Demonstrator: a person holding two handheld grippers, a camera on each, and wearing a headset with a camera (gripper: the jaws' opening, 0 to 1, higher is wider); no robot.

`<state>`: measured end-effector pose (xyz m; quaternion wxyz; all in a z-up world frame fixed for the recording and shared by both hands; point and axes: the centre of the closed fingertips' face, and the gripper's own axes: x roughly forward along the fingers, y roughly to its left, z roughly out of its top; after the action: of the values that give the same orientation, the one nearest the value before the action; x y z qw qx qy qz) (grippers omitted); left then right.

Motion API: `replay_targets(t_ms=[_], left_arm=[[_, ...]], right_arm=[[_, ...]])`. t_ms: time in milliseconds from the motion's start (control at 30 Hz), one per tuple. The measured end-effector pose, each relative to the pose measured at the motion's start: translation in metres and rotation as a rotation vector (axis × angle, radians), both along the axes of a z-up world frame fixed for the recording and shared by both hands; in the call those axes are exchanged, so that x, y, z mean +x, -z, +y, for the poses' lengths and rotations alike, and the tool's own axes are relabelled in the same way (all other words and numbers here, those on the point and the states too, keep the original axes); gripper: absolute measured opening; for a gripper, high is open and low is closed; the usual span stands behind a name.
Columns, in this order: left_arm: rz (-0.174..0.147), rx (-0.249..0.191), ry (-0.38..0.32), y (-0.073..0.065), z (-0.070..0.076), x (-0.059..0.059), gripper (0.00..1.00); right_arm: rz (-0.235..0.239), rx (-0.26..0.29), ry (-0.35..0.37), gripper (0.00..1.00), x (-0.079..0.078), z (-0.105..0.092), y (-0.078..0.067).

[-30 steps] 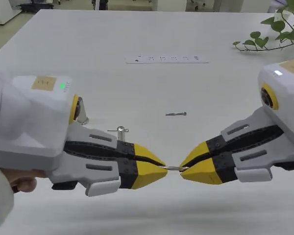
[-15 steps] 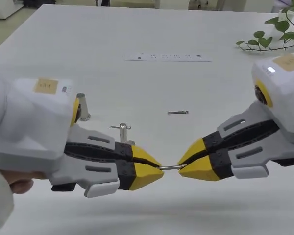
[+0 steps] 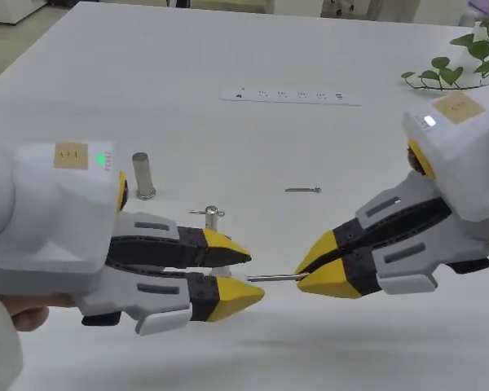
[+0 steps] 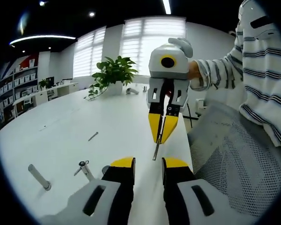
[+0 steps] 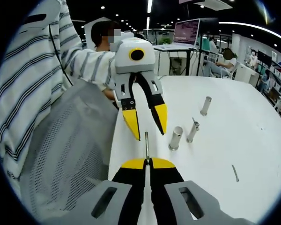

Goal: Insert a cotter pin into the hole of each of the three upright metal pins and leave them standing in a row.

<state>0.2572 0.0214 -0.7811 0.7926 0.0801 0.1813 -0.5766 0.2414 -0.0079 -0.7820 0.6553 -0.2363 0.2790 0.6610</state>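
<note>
The right claw (image 5: pixel 147 162) is pinched tight on a thin cotter pin (image 5: pixel 146 147), which sticks straight out toward the left claw (image 5: pixel 149 132). The left claw faces it with its jaws spread. To the right, on the white counter (image 5: pixel 225 140), stand three metal pins: a stubby pin (image 5: pixel 176 138) nearest, a second pin (image 5: pixel 193 131) just beside it, and a third pin (image 5: pixel 205 106) farther off. A loose cotter pin (image 5: pixel 235 173) lies flat, well apart on the near right.

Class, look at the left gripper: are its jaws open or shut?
Open. The left gripper shows its yellow tips spread apart; the cotter pin sits clamped in the right gripper.
</note>
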Motion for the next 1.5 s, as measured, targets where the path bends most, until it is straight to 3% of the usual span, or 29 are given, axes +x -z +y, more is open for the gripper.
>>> replay_targets(t_ms=[200, 233, 267, 367, 567, 667, 800, 1100, 1500], left_arm=[[-0.022, -0.003, -0.082, 0.002, 0.011, 0.013, 0.3], [-0.047, 0.008, -0.109, 0.003, 0.015, 0.019, 0.32], [-0.05, 0.017, -0.122, 0.004, 0.017, 0.021, 0.36], [-0.037, 0.037, -0.18, 0.013, 0.025, 0.032, 0.37], [-0.024, 0.071, -0.202, 0.032, 0.029, 0.041, 0.39], [-0.022, 0.08, -0.218, 0.038, 0.03, 0.045, 0.38], [-0.004, 0.057, -0.23, 0.044, 0.027, 0.05, 0.36], [0.028, 0.083, -0.235, 0.067, 0.023, 0.054, 0.31], [0.026, 0.077, -0.24, 0.067, 0.021, 0.056, 0.18]], right_arm=[[0.022, -0.021, 0.062, 0.04, 0.012, -0.001, 0.007], [0.02, -0.028, 0.074, 0.04, 0.016, -0.001, 0.009], [0.02, -0.04, 0.088, 0.04, 0.019, -0.002, 0.011], [0.024, -0.052, 0.129, 0.04, 0.028, -0.003, 0.014], [0.039, -0.061, 0.174, 0.04, 0.038, -0.002, 0.018], [0.034, -0.07, 0.19, 0.04, 0.043, -0.002, 0.021], [0.028, -0.078, 0.201, 0.04, 0.046, -0.002, 0.023], [0.016, -0.086, 0.213, 0.04, 0.051, -0.002, 0.026], [0.022, -0.09, 0.209, 0.04, 0.05, 0.001, 0.03]])
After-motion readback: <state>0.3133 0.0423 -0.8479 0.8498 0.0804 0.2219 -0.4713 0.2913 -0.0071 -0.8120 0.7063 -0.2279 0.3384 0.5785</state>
